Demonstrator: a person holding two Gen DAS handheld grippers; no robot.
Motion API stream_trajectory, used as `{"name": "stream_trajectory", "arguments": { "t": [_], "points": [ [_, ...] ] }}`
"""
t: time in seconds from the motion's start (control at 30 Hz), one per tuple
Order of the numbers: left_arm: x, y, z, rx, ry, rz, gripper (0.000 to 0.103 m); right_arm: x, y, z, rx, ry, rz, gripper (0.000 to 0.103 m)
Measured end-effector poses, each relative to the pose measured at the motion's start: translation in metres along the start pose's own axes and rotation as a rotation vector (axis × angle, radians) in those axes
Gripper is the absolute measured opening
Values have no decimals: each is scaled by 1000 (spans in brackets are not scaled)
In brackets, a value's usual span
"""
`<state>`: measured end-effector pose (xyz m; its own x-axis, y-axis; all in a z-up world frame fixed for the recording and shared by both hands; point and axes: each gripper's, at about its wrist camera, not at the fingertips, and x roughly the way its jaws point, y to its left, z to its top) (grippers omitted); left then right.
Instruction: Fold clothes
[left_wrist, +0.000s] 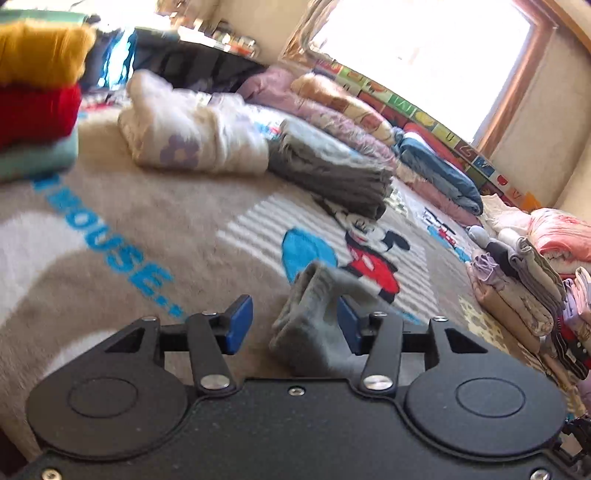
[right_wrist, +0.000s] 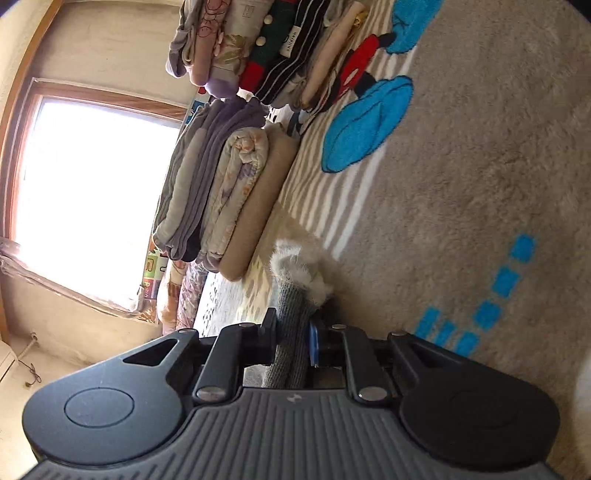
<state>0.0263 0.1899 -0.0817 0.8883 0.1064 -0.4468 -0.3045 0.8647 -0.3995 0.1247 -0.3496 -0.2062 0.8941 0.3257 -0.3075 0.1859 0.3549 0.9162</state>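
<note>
Folded stacks rim the open blanket; left gripper gapes beside the grey sock, while the rolled right gripper pinches it.

Daylight pours in thru the window, upper right of the left wrist view & left side of the right wrist view, blown out to pure white w/ no detail in the pane. Rug is evenly lit, shadows soft, room bright overall. Motion blur smears the stacked clothes at upper left of the left view and the rug lettering; fisheye bends the walls & frame edges, corners go dark, right view sits rotated sideways.
</note>
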Motion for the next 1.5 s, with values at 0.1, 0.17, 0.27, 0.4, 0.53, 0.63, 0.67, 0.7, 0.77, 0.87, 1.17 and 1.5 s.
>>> {"name": "stream_trajectory", "arguments": {
  "t": [0.1,0.17,0.27,0.4,0.53,0.63,0.67,0.7,0.77,0.87,1.17,1.5],
  "points": [
    [0,-29,-3,94,-4,-85,49,1,-4,-1,2,-2,15,21],
    [11,-45,-17,153,34,-128,49,1,-4,-3,7,-11,17,23],
    [43,-65,-45,251,165,-172,55,6,-2,-5,-7,-24,5,25],
    [55,-74,-69,370,181,-130,56,2,8,-6,-47,-40,14,20],
    [49,-66,-65,335,156,-181,59,-15,42,-9,-189,-61,59,19],
    [40,-60,-64,291,116,-243,59,-25,75,-12,-280,-74,107,19],
    [38,-61,-63,291,110,-250,59,-28,87,-14,-318,-78,120,19],
    [37,-61,-63,291,103,-255,59,-31,98,-17,-357,-82,131,19],
    [34,-58,-60,257,97,-272,59,-33,122,-26,-449,-78,153,19],
    [31,-49,-50,180,82,-307,59,-32,155,-46,-566,-56,176,19],
    [22,-14,-20,-31,21,-356,59,-6,241,-130,-861,96,281,19],
    [20,56,6,-429,-22,-408,59,27,267,-255,-1173,281,283,19]
  ]
}}
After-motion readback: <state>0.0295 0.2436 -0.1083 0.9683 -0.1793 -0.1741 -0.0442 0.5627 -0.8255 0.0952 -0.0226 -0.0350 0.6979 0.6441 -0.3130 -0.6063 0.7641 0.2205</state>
